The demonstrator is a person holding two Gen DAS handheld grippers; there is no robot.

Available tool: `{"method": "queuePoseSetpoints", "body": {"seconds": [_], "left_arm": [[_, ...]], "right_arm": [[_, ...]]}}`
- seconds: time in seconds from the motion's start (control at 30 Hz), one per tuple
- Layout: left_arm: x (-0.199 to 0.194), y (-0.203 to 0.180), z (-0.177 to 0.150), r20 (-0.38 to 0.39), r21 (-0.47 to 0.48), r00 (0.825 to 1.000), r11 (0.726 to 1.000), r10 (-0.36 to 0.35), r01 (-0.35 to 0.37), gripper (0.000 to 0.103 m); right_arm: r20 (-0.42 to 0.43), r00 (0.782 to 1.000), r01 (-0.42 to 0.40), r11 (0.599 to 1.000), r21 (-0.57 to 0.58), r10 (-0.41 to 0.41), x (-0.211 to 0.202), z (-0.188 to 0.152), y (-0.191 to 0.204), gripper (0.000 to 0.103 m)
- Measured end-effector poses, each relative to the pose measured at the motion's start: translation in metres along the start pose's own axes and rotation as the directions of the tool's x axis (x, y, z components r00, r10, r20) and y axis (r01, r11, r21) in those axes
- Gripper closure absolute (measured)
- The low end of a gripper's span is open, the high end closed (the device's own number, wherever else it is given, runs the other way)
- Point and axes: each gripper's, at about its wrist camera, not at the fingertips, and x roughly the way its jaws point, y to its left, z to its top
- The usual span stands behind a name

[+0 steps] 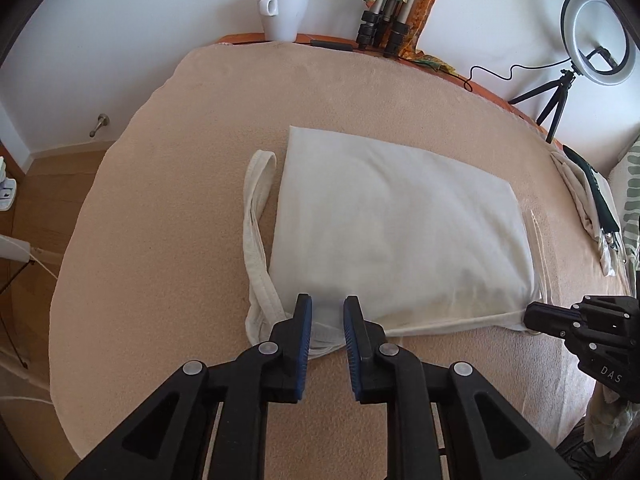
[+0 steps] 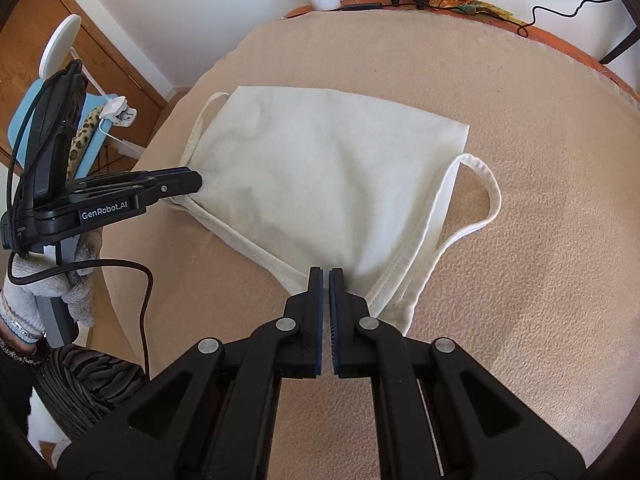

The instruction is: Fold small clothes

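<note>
Left wrist view: a cream tank top (image 1: 396,236) lies on the beige blanket (image 1: 168,208), already doubled over once so its body forms a smooth rectangle. One shoulder strap (image 1: 256,216) loops out past the top's left edge, and a thin hem band runs along its near edge. The left gripper (image 1: 327,312) stands at the near left corner of the top with its jaws a little apart; cloth lies between the blue pads, but they do not appear to press on it, so I read this corner as let go. The right gripper (image 1: 536,316) meets the top's near right corner from the side. A white mug (image 1: 283,14) sits on the table edge well beyond the top.

Right wrist view: the right gripper (image 2: 326,280) has its jaws together at the near edge of the top (image 2: 320,168), where the straps gather. Whether a fold of hem is pinched between the pads I cannot tell; the tips sit right on the cloth. A second strap (image 2: 476,200) loops out to the top's right. The left gripper (image 2: 176,184), held by a gloved hand (image 2: 40,292), reaches the top's left corner.

As a judgement, one fold looks laid. Tucking the straps in and at least one more fold seem left.
</note>
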Motion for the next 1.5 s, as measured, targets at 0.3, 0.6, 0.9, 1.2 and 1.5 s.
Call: {"method": "queuePoseSetpoints", "body": {"seconds": [0.3,0.6,0.9,1.2,1.5], "left_arm": [[-0.021,0.029,-0.041,0.025,-0.053,1.000,0.999,-0.002,0.004,0.086],[-0.055,0.030,-0.017,0.179,-0.083,0.982,0.994,-0.052,0.068,0.080],[-0.008,0.015,0.008,0.071,-0.051,0.994,0.995,-0.083,0.087,0.080],[-0.014,0.040,-0.028,0.029,-0.064,0.999,0.997,-0.037,0.038,0.079],[-0.023,0.065,0.004,0.142,-0.238,0.972,0.947,-0.187,0.217,0.054]], "right_arm": [[-0.054,0.998,-0.042,0.999,0.026,0.044,-0.017,-0.033,-0.012,0.077],[0.098,0.990,-0.107,0.991,0.085,0.099,-0.059,-0.038,-0.038,0.074],[0.104,0.992,-0.086,0.988,0.132,0.072,-0.033,-0.002,-0.040,0.074],[-0.056,0.996,-0.068,0.997,0.044,0.070,-0.023,-0.047,-0.021,0.074],[0.229,0.964,-0.175,0.970,0.170,0.133,-0.066,-0.026,-0.066,0.044]]}}
